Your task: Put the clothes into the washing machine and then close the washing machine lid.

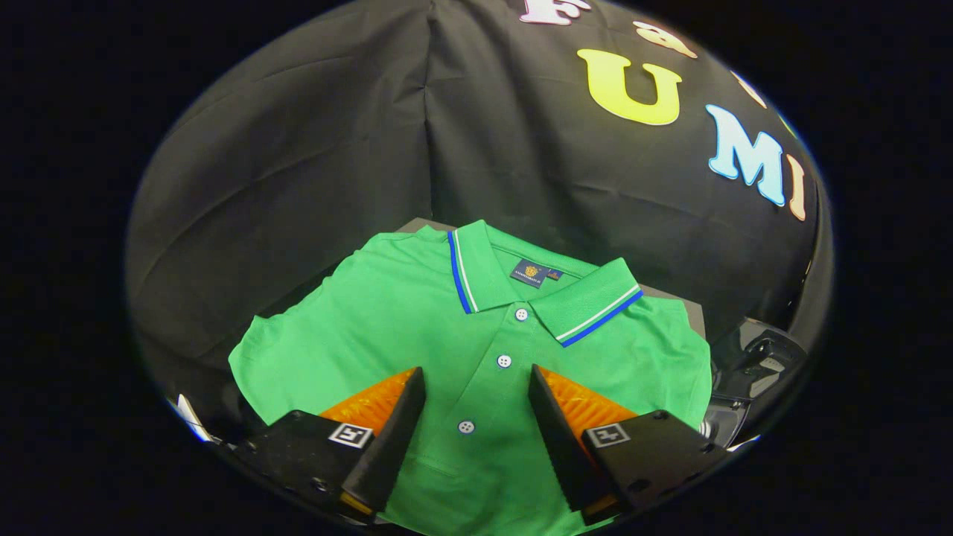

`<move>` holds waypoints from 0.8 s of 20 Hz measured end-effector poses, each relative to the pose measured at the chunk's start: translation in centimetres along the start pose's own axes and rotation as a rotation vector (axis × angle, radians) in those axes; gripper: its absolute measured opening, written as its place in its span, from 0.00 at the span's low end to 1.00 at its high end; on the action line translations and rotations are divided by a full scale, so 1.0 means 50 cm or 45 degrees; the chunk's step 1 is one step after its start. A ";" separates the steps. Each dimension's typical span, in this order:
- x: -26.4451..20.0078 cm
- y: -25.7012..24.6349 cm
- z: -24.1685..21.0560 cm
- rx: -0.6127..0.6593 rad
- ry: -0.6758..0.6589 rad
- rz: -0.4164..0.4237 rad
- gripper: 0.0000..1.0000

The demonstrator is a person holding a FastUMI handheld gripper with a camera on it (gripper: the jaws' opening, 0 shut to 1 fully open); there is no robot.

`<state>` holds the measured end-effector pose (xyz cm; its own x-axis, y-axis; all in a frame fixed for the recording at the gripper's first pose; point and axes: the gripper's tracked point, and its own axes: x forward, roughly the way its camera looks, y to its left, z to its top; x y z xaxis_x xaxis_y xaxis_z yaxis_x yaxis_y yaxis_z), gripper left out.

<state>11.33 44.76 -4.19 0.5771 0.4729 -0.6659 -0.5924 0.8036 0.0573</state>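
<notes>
Nothing was done yet, by my reading: the green polo shirt point(417, 327) lay flat across its grey support, ungrasped. The gripper point(476, 387) hung wide apart above the placket. Loading and lid-closing remained.

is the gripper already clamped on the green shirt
No, the gripper is open, its fingers spread either side of the green polo shirt's button placket without pressing on it.

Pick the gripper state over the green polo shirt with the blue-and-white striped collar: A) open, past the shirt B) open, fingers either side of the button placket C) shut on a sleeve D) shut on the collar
B: the gripper is open, its fingers spread with the white-buttoned placket of the green polo shirt showing between them.
</notes>
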 end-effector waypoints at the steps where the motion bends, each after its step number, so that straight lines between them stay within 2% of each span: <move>1: 0.004 0.000 0.000 0.003 -0.003 0.009 0.84; 4: 0.015 -0.013 0.019 0.068 -0.059 0.060 0.16; 5: 0.015 -0.010 0.020 0.059 -0.069 0.090 0.16; 7: 0.007 -0.009 0.022 0.087 -0.088 0.114 0.02; 12: -0.046 -0.011 0.053 -0.003 -0.231 0.092 0.02; 16: -0.090 -0.035 0.081 0.051 -0.291 0.128 0.01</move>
<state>12.07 42.70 1.73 0.6309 0.6172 -0.4702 -0.6333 0.7597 0.1475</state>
